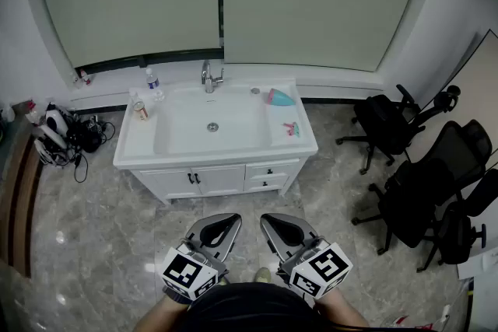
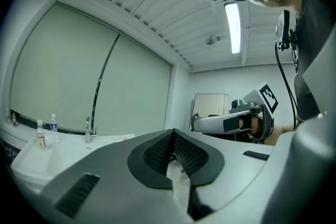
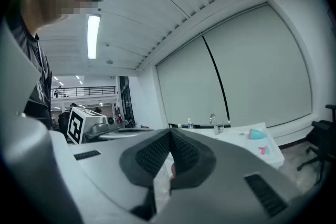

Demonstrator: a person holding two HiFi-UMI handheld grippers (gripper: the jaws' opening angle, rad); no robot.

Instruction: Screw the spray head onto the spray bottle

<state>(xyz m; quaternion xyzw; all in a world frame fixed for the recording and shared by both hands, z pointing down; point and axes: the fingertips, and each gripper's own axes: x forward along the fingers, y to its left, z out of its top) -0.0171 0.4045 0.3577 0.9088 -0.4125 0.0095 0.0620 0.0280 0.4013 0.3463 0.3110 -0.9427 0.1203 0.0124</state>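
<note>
A turquoise bottle-like thing (image 1: 278, 97) lies on the right rim of the white washbasin (image 1: 292, 144). A small pink and teal spray head (image 1: 290, 128) lies just in front of it. Both also show in the right gripper view, the turquoise thing (image 3: 255, 134) and the spray head (image 3: 263, 150). My left gripper (image 1: 223, 223) and right gripper (image 1: 278, 223) hang side by side over the floor, well short of the basin cabinet. Both are shut with nothing between the pads. The closed left gripper (image 2: 172, 136) and right gripper (image 3: 170, 139) point about level.
A faucet (image 1: 208, 77) stands at the back of the basin. A water bottle (image 1: 152, 78) and a small bottle (image 1: 140, 110) are on its left rim. Black office chairs (image 1: 420, 183) crowd the right. Cables and gear (image 1: 62, 136) lie on the floor at left.
</note>
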